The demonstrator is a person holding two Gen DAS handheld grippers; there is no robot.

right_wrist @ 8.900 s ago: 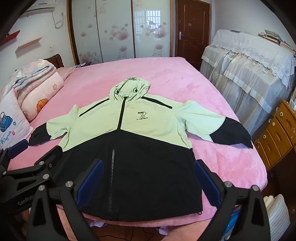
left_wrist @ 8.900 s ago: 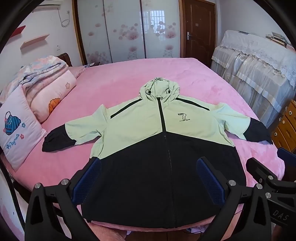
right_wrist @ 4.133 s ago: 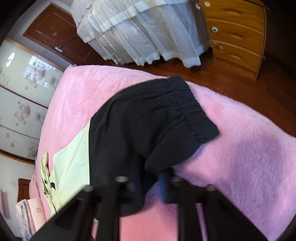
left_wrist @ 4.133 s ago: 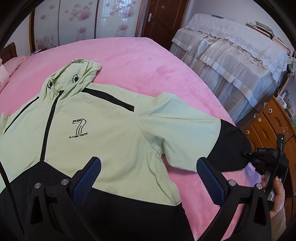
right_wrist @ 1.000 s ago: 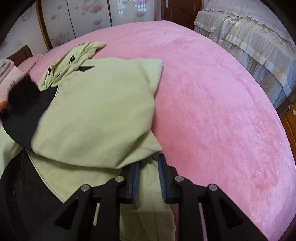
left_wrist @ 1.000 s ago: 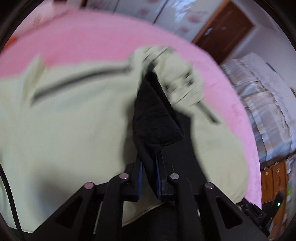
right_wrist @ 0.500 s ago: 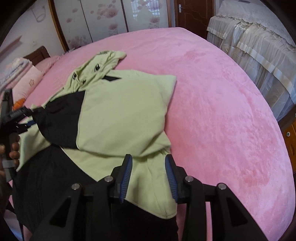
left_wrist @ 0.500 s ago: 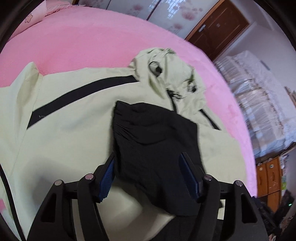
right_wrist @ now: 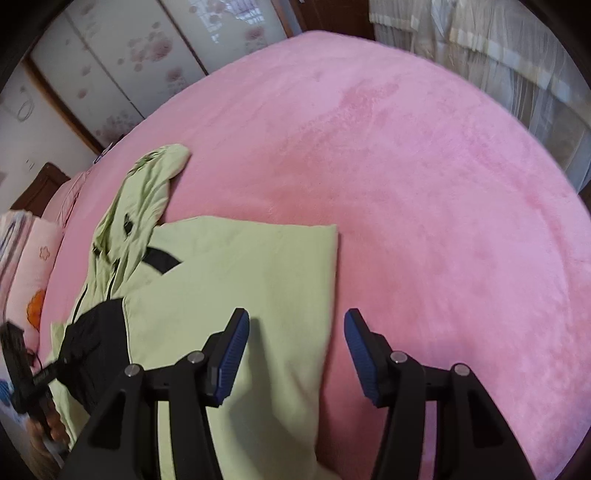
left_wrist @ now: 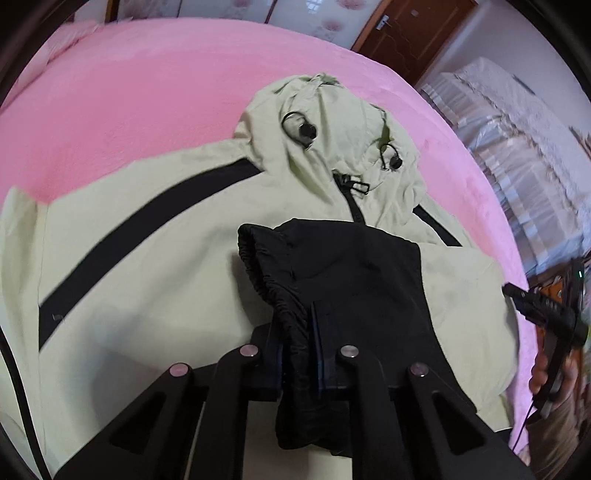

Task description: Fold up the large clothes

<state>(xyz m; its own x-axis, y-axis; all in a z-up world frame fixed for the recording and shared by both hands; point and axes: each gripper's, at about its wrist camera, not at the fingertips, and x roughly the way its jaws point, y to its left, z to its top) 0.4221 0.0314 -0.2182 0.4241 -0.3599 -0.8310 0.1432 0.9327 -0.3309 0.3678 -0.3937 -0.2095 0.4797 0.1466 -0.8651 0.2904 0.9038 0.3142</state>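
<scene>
A pale green and black hooded jacket (left_wrist: 147, 236) lies face up on the pink bed (left_wrist: 110, 96). Its right sleeve is folded across the chest, black cuff (left_wrist: 332, 266) near the zip. My left gripper (left_wrist: 299, 343) is shut on the gathered cuff edge, low over the chest. In the right wrist view the folded green sleeve (right_wrist: 236, 280) lies flat and the cuff (right_wrist: 96, 339) shows at the far left. My right gripper (right_wrist: 295, 350) is open and empty above the sleeve's fold edge. The hood (left_wrist: 332, 122) lies flat above.
Pillows (right_wrist: 33, 273) lie at the head of the bed, left. A cloth-covered cabinet (left_wrist: 524, 155) stands beyond the bed's right side. Wardrobe doors (right_wrist: 147, 51) and a wooden door (left_wrist: 413, 26) stand behind. Bare pink blanket (right_wrist: 424, 184) spreads right of the jacket.
My left gripper, open over the cuff half a second ago, has shut on the cuff again. My right gripper has opened wider and lifted off the sleeve fold.
</scene>
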